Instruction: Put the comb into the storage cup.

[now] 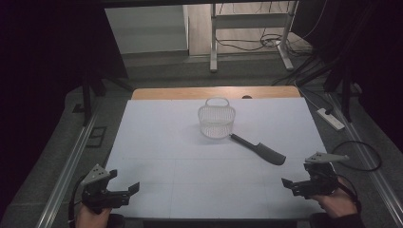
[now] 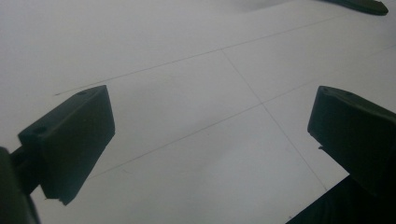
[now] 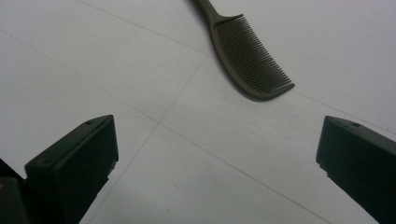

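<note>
Starting at the near-left corner of the white tabletop (image 1: 157, 142): the left tool (image 1: 124, 188) sits low there, held in the person's left hand (image 1: 92, 216). Its jaws are spread wide with nothing between them, just bare white surface and a few thin grid lines in the left gripper view.

Moving toward the middle, a small see-through basket (image 1: 217, 118) with a loop handle stands upright closer to the far edge, roughly centred left to right.

Right next to it, on its near-right side, is the black comb (image 1: 259, 148). It lies flat at a slant, handle tip just about at the basket's base (can't tell if they actually touch) and the toothed end pointing toward the near-right corner. In the right gripper view the comb (image 3: 247, 58) is ahead of the jaws, teeth clearly visible, well apart from them.

Then the near-right corner: the right tool (image 1: 286, 183), in the person's right hand (image 1: 338, 202), is also wide open and empty, aimed in toward the comb.
</note>
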`<state>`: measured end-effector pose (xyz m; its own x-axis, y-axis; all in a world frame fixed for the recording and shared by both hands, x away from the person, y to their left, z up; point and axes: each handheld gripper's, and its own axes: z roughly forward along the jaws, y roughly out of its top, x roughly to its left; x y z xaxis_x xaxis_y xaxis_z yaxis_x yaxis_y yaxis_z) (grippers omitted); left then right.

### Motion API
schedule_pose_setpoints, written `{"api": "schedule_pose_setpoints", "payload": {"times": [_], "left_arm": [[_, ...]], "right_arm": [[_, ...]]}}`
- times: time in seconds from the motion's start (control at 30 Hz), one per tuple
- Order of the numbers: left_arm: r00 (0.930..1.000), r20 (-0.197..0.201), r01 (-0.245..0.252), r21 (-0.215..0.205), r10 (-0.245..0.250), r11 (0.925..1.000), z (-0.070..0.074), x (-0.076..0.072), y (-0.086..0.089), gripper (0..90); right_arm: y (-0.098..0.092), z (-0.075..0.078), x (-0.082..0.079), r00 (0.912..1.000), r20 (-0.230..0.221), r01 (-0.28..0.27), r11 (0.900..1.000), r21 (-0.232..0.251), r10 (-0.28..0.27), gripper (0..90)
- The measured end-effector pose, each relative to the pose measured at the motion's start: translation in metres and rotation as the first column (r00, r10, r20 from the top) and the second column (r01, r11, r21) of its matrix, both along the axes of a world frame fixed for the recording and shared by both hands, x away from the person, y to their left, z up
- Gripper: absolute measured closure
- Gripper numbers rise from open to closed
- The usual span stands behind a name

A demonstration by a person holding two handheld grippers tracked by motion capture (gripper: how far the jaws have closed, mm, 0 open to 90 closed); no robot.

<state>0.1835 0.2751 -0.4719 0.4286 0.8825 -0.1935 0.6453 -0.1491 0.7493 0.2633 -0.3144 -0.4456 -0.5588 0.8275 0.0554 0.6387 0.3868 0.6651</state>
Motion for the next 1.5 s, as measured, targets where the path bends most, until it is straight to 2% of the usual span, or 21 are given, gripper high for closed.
{"api": "schedule_pose_setpoints", "payload": {"times": [0.13,0.23,0.33,0.5,1.07,1.5], "left_arm": [[1.0,0.0,-0.001,-0.001,0.001,1.0,0.0,0.0,0.0,1.3],[1.0,-0.002,-0.001,-0.002,0.001,1.0,0.0,0.0,0.0,1.3],[1.0,-0.003,-0.004,-0.005,0.004,1.0,0.0,0.0,0.001,1.3],[1.0,-0.004,-0.007,-0.009,0.007,0.9999,0.0,0.0,0.001,1.2],[0.9999,-0.009,-0.014,-0.02,0.013,0.9997,-0.001,0.001,0.003,1.2],[0.9998,-0.012,-0.017,-0.028,0.017,0.9995,-0.001,0.001,0.004,1.2]], "right_arm": [[0.001,0.002,0.006,1.0,-0.001,-0.008,1.0,0.0,0.008,0.0],[0.002,0.005,0.011,0.9999,0.005,-0.011,1.0,0.012,0.011,0.0],[0.003,0.008,0.019,0.9995,-0.016,-0.027,0.999,0.041,0.028,0.0],[0.005,0.008,0.027,0.9995,-0.01,-0.031,0.998,0.052,0.031,0.0],[0.019,0.009,0.053,0.9964,0.013,-0.084,0.996,-0.007,0.084,0.0],[0.033,0.004,0.071,0.9949,-0.024,-0.099,0.994,-0.043,0.098,0.0]]}}
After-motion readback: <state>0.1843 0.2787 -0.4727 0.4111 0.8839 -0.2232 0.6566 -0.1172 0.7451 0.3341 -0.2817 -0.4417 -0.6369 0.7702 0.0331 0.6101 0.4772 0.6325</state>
